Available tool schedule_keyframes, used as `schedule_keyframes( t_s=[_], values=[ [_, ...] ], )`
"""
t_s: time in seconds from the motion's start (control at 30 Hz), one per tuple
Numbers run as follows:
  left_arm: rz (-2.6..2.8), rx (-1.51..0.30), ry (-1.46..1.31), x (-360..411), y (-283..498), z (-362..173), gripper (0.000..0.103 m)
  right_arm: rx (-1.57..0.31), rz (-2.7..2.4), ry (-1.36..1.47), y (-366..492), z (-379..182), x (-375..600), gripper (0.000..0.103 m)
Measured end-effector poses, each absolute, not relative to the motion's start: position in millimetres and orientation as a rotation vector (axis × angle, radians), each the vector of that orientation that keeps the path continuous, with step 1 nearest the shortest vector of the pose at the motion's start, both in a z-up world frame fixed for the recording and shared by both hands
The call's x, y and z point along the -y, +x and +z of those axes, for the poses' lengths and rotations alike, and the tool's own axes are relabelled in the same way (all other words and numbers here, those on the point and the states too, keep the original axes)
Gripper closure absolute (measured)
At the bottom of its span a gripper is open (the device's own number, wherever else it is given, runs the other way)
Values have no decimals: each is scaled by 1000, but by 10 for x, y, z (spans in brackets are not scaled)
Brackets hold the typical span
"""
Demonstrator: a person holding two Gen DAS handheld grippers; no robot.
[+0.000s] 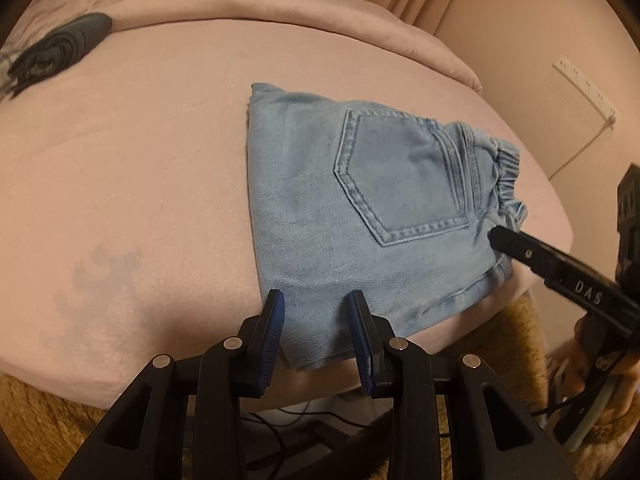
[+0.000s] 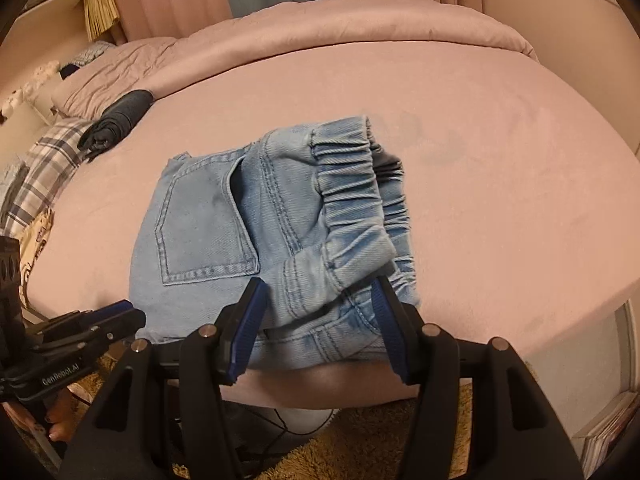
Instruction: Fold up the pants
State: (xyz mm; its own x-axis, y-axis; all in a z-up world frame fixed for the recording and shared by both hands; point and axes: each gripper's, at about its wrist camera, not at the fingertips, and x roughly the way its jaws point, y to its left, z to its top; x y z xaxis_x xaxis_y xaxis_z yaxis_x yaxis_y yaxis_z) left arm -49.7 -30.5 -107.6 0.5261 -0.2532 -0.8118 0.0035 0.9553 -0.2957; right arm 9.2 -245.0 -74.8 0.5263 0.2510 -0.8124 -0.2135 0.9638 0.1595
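Light blue denim pants (image 1: 360, 208) lie folded into a compact bundle on the pink bed, back pocket up, elastic waistband to the right. My left gripper (image 1: 316, 304) is open, its blue pads just over the bundle's near edge. In the right wrist view the pants (image 2: 248, 232) fill the middle, and my right gripper (image 2: 316, 292) is open with the waistband corner lying between its pads. The right gripper also shows in the left wrist view (image 1: 496, 236), its tip at the waistband end. The left gripper shows in the right wrist view (image 2: 132, 314), at the bundle's left corner.
A dark folded garment (image 1: 60, 52) lies at the bed's far left, also in the right wrist view (image 2: 116, 124). A plaid pillow (image 2: 40, 168) sits beyond it. A rolled pink duvet (image 1: 280, 4) runs along the far side. Brown shaggy rug (image 2: 340, 448) and cables lie below the bed edge.
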Motion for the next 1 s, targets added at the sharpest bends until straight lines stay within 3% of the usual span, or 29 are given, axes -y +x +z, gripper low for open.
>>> schedule_keyframes(
  t_s=[1.0],
  values=[
    [-135, -1015, -289, 280, -525, -1140, 68, -962, 280, 36, 122, -848, 2469, 49]
  ],
)
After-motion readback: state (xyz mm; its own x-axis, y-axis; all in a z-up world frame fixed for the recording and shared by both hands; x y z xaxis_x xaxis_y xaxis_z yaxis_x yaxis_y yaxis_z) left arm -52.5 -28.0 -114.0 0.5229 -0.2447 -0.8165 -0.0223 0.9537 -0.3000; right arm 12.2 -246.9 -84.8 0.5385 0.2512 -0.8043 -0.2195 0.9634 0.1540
